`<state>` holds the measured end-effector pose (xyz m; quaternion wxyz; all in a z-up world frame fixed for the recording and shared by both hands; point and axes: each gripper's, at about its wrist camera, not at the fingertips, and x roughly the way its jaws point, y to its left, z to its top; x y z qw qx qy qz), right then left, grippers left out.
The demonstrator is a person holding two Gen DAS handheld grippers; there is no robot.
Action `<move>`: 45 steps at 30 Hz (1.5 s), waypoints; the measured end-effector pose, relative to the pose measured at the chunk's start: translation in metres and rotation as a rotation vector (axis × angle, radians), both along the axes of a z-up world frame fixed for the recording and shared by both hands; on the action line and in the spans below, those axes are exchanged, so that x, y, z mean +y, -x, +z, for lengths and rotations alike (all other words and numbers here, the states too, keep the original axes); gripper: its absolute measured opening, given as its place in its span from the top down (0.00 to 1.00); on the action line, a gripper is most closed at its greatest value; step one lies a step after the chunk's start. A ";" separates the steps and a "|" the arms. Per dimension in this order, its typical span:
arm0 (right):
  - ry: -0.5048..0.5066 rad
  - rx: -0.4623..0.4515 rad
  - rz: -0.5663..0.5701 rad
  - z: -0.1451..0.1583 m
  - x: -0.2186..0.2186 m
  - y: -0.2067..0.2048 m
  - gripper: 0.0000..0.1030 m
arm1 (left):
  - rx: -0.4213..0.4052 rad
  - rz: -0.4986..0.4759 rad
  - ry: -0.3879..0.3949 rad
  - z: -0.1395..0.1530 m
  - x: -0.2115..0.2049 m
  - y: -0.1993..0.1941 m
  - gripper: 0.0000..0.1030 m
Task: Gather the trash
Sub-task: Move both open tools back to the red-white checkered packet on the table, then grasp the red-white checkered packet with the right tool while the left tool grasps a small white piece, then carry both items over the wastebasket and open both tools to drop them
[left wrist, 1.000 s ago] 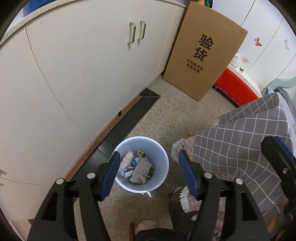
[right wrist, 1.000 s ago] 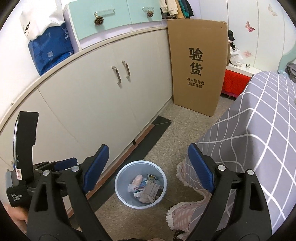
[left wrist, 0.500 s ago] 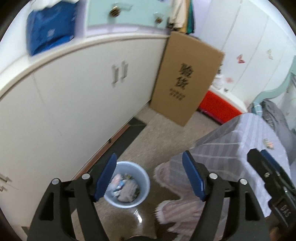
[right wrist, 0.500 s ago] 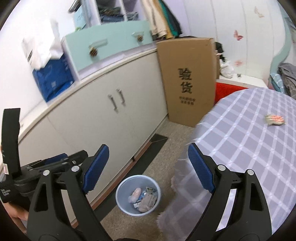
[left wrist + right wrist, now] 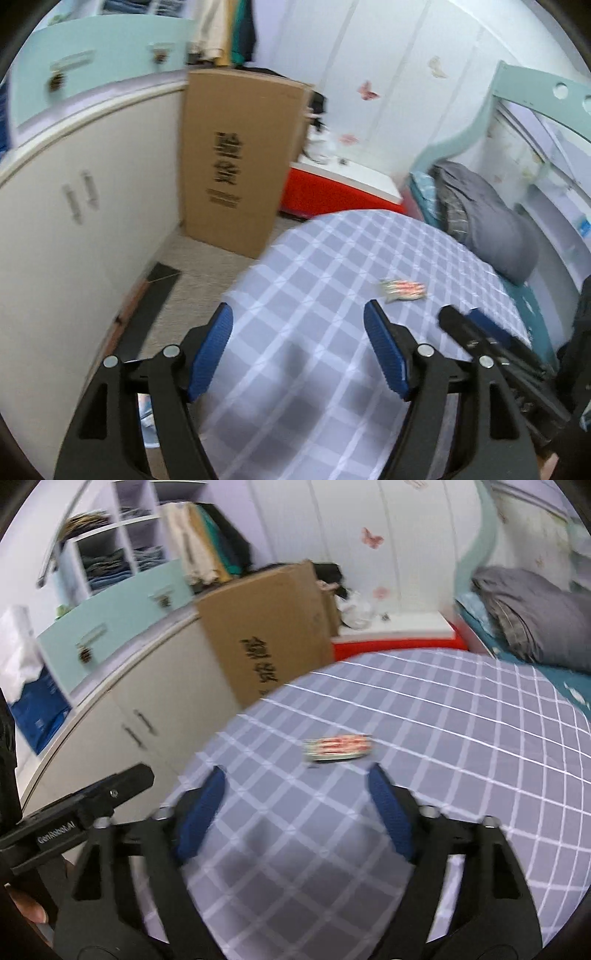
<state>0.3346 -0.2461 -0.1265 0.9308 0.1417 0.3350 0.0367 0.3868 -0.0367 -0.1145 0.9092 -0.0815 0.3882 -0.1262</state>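
A crumpled red and white wrapper point(image 5: 337, 748) lies on the grey checked tablecloth point(image 5: 461, 738). It also shows in the left wrist view point(image 5: 402, 289) on the tablecloth point(image 5: 314, 295). My right gripper point(image 5: 295, 797) is open and empty above the table, just short of the wrapper. My left gripper point(image 5: 298, 339) is open and empty over the table's left part, with the wrapper ahead and to the right. The right gripper point(image 5: 491, 347) appears at the right of the left wrist view. The left gripper's body point(image 5: 85, 812) appears at the left of the right wrist view. The trash bin is hidden.
A tall cardboard box point(image 5: 236, 162) leans against white cabinets point(image 5: 74, 221) on the left. A red chest point(image 5: 332, 192) stands behind the table. A bed with grey bedding point(image 5: 491, 221) is at the right. Floor runs between cabinets and table.
Both grippers have swung up and to the right, from over the floor bin to above the table. The bin has left view and the wrapper has come close. Both stay open.
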 end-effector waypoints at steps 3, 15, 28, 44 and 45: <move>-0.024 0.041 -0.023 -0.012 -0.028 -0.011 0.45 | 0.048 -0.050 0.012 -0.014 -0.040 -0.021 0.47; -0.161 0.117 -0.001 -0.040 -0.075 -0.051 0.64 | 0.139 -0.076 0.116 -0.055 -0.092 -0.064 0.71; -0.184 0.145 0.061 -0.047 -0.063 -0.069 0.82 | 0.155 -0.084 0.180 -0.067 -0.100 -0.080 0.88; -0.191 0.119 0.111 -0.034 -0.035 -0.060 0.89 | 0.090 -0.053 0.168 -0.050 -0.073 -0.063 0.92; -0.192 0.116 0.118 -0.032 -0.030 -0.059 0.89 | 0.083 -0.047 0.169 -0.047 -0.065 -0.059 0.92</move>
